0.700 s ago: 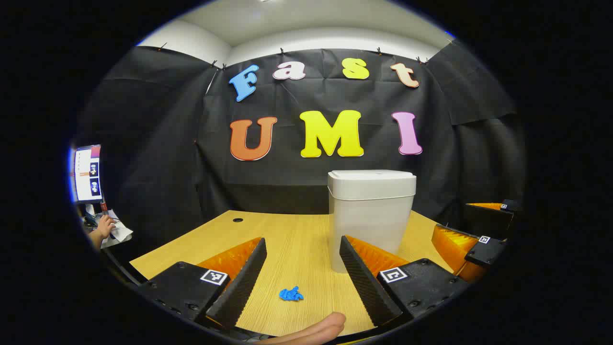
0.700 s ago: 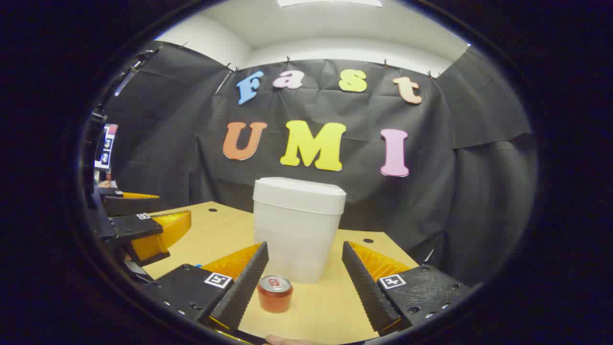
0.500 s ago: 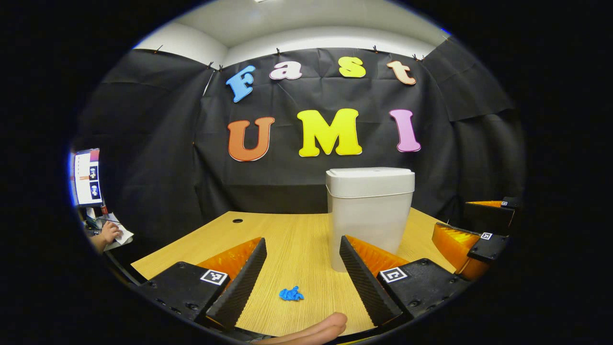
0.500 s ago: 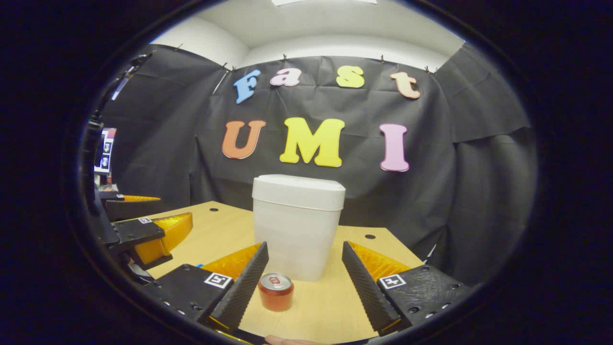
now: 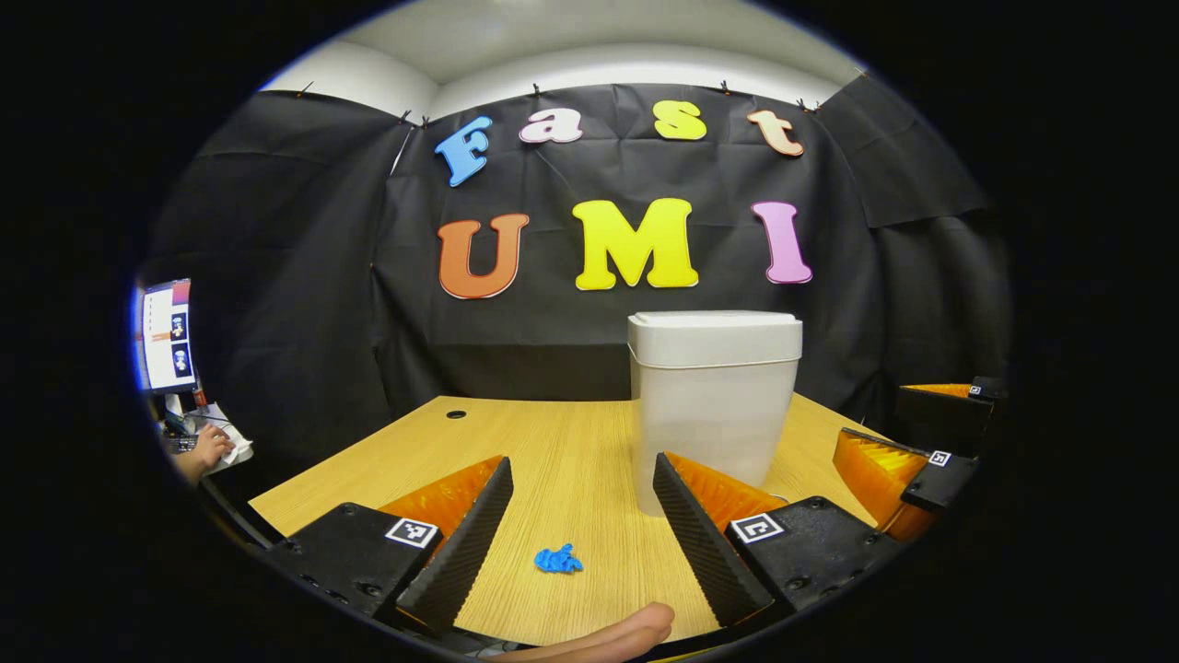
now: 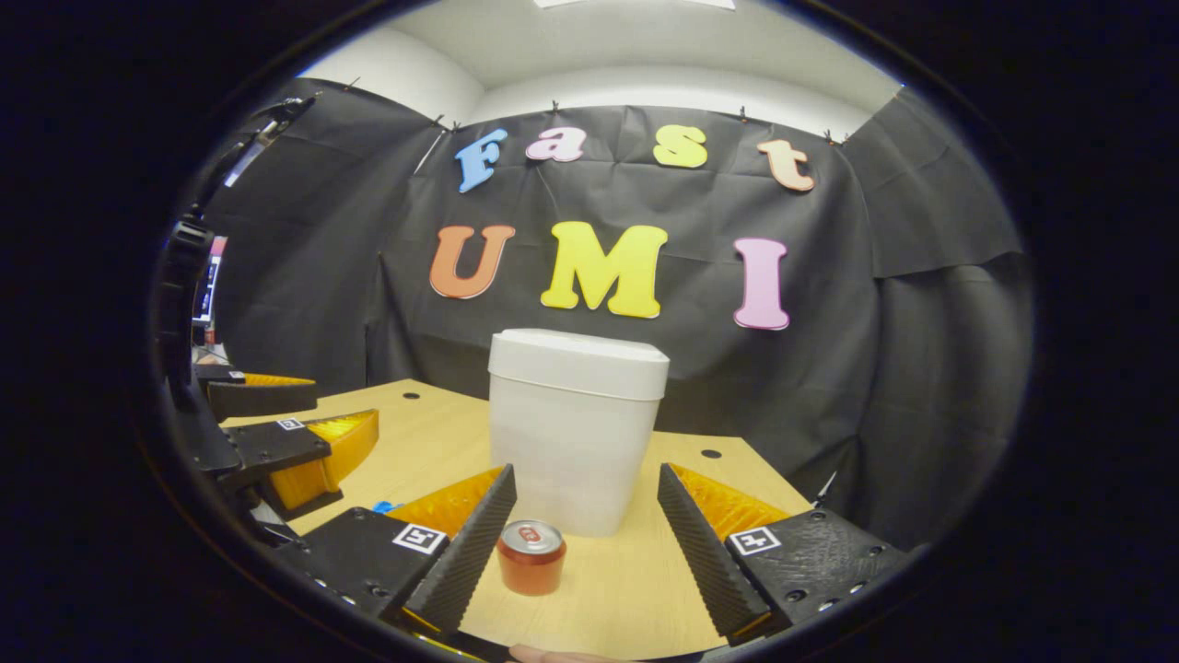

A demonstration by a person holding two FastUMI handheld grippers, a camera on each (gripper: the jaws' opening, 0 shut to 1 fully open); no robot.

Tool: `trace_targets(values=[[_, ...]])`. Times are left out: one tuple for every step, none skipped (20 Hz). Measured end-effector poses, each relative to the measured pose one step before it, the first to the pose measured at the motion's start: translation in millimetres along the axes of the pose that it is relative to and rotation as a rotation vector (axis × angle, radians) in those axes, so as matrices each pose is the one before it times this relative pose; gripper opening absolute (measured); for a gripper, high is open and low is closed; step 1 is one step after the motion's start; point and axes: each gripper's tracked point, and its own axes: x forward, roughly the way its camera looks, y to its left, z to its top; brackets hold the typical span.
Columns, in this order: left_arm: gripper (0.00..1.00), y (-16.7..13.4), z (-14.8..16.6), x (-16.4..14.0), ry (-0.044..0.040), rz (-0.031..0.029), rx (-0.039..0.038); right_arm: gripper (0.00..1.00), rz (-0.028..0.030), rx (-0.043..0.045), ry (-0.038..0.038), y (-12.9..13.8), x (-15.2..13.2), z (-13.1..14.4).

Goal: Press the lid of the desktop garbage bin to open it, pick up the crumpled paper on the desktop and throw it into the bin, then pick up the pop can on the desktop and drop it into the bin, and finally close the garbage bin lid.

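Note:
A white garbage bin (image 5: 713, 405) with its lid (image 5: 713, 326) down stands on the wooden desk (image 5: 553, 442). A small blue crumpled paper (image 5: 557, 559) lies on the desk between the fingers of my open left gripper (image 5: 582, 474), nearer than the tips. In the right gripper view the bin (image 6: 573, 428) stands ahead, lid (image 6: 578, 351) down. An upright red pop can (image 6: 531, 556) sits in front of it, between the fingers of my open right gripper (image 6: 587, 479), close to the left finger. The right gripper (image 5: 907, 442) appears at the right edge of the left gripper view.
The left gripper (image 6: 276, 433) hangs over the desk's left part in the right gripper view. Cable holes (image 5: 457, 414) (image 6: 710, 453) mark the desk's far side. At far left a person's hand (image 5: 207, 451) rests by a monitor (image 5: 168, 336). A fingertip (image 5: 636, 626) shows at the bottom.
Both views have shifted slightly: the bin sits a little higher and closer in the frames. Both grippers stay open; paper, can and bin have not moved.

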Motion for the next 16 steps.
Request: trace_targets(values=[[0.99,0.82,-1.19,0.07,0.00252,0.00079,-0.00187,0.95,-0.00051,-0.00125,0.00046,0.05,0.84,-0.45],[0.99,0.06,-0.27,0.84,0.00220,-0.00055,-0.00180,0.98,-0.00106,-0.00055,0.00206,-0.20,0.50,-0.04],[0.99,-1.24,0.42,-0.97,0.00078,-0.00094,-0.00106,0.98,-0.00002,0.00007,0.00105,-0.93,-0.08,-0.74],[0.99,-0.69,0.25,0.23,0.00031,-0.00183,0.00133,0.98,0.00004,0.00123,-0.00101,-0.41,-0.22,0.86],[0.99,0.12,0.19,0.08,-0.00019,0.00003,0.00226,0.98,-0.00020,0.00046,-0.00155,0.22,-0.07,0.07],[0.99,0.32,0.53,-0.24,-0.00180,0.00176,0.00117,0.98,-0.00137,0.00091,-0.00102,-0.50,0.27,0.74],[0.99,0.89,1.55,-0.16,-0.00263,-0.00102,0.00215,0.95,-0.00180,0.00789,-0.00225,0.16,-0.58,0.46],[0.99,0.15,-0.23,0.17,0.00055,0.00216,-0.00033,0.98,0.00252,0.01290,-0.00099,0.40,-0.26,0.88],[0.99,0.61,-2.41,-0.09,0.00113,0.00064,-0.00226,0.98,0.00719,0.01026,-0.00195,1.43,0.50,1.91],[0.99,-0.21,-0.31,-0.69,0.00022,-0.00243,0.00002,0.95,0.00739,0.00598,-0.00573,1.55,1.06,2.47],[0.99,-2.12,-0.08,1.00,0.00163,-0.00137,0.00364,0.93,0.00726,0.00271,-0.00902,1.72,0.90,2.79],[0.99,-0.85,-0.14,0.74,0.00290,-0.00010,0.00537,0.95,0.01989,0.00289,-0.01406,4.09,1.26,4.74],[0.99,-0.90,-1.54,1.02,0.00191,-0.00112,0.00701,0.95,0.01732,0.00134,-0.01223,3.86,1.99,4.99],[0.99,-1.71,-1.58,1.51,0.00267,-0.00346,0.00937,0.95,0.00370,-0.00263,-0.00162,0.15,3.16,3.37],[0.99,-2.80,-2.66,0.13,0.00541,-0.00447,0.00796,0.95,-0.00143,-0.01024,-0.00353,-1.28,3.83,4.83],[0.99,-2.30,-1.20,0.46,0.00529,-0.00362,0.00225,0.97,-0.00605,-0.01001,-0.00271,-0.78,3.10,6.94]])
